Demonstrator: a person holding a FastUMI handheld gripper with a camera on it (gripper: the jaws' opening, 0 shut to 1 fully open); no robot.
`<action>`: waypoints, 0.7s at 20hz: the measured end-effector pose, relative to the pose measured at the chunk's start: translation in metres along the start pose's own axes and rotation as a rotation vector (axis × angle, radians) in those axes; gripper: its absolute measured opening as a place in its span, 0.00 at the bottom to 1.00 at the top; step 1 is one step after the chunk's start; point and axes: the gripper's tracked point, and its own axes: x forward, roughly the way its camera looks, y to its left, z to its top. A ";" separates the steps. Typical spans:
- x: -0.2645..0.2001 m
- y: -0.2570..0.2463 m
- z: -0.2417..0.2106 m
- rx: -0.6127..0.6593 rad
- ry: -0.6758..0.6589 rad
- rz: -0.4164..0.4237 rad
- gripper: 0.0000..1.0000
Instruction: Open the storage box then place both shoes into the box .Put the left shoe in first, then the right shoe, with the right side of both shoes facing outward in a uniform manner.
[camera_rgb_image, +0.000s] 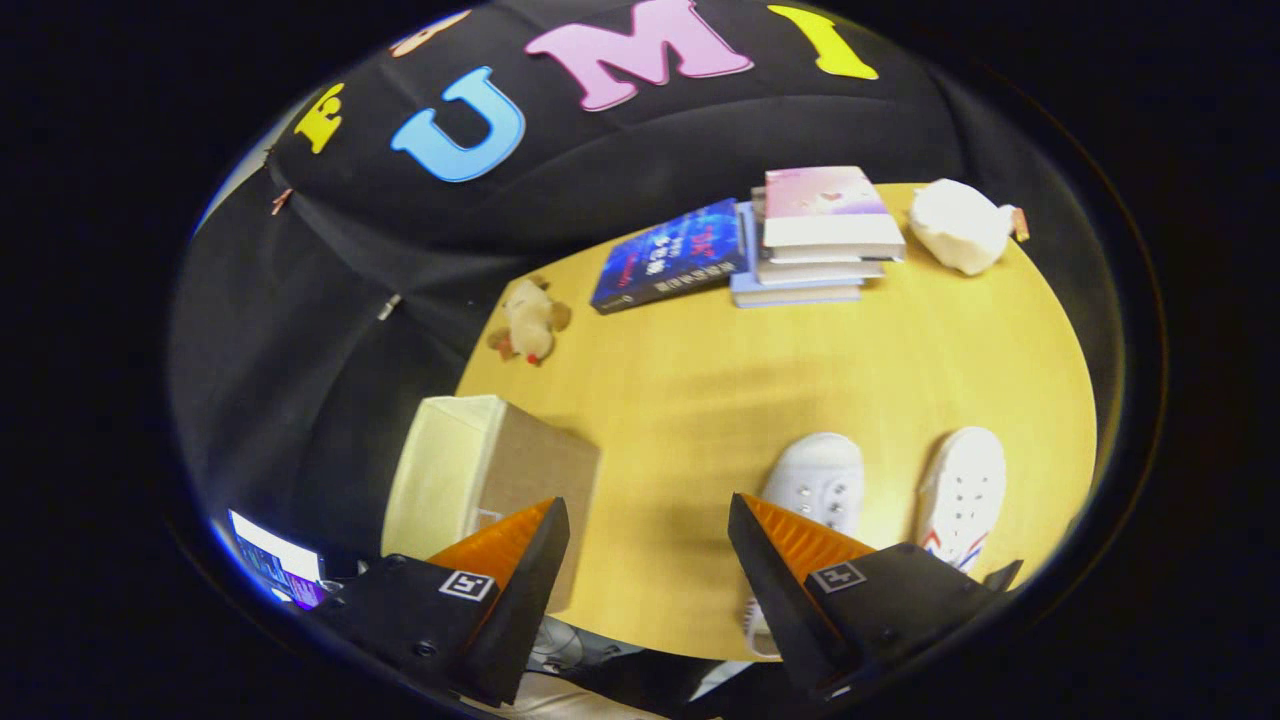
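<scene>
The gripper (648, 515) hangs above a round yellow wooden table (700, 400), its fingers spread wide apart with nothing between them but bare tabletop.

Just beyond the left finger, partly hidden by its tip, stands the storage box (490, 470): a cube of beige fabric with a paler cream face turned to the left. Whether that pale face is a closed lid or the inside of the box cannot be told. A lit screen (275, 570) glows off the table, to the outer side of the left finger.

Further ahead of the left finger, near the table's far rim, lies a small tan plush toy (528, 320) with a red spot. Well beyond the gap between the fingers rests a dark blue book (668, 257), and just beside it a stack of books (812, 240) with a pink cover on top.

Right behind the right finger's tip lies one white shoe (815, 480), its toe pointing away and small eyelets showing; the finger covers its heel end. Just outside that finger lies the second white shoe (962, 495), with eyelets and red and blue stripes on its side. The two shoes lie near each other without touching. Far beyond them, by the rim, sits a white lumpy soft thing (960, 226).
</scene>
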 end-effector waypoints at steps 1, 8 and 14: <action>-0.001 -0.014 -0.008 0.007 0.018 -0.016 0.98; 0.013 -0.104 -0.061 0.020 0.148 -0.187 0.94; 0.045 -0.117 -0.077 -0.013 0.221 -0.232 0.78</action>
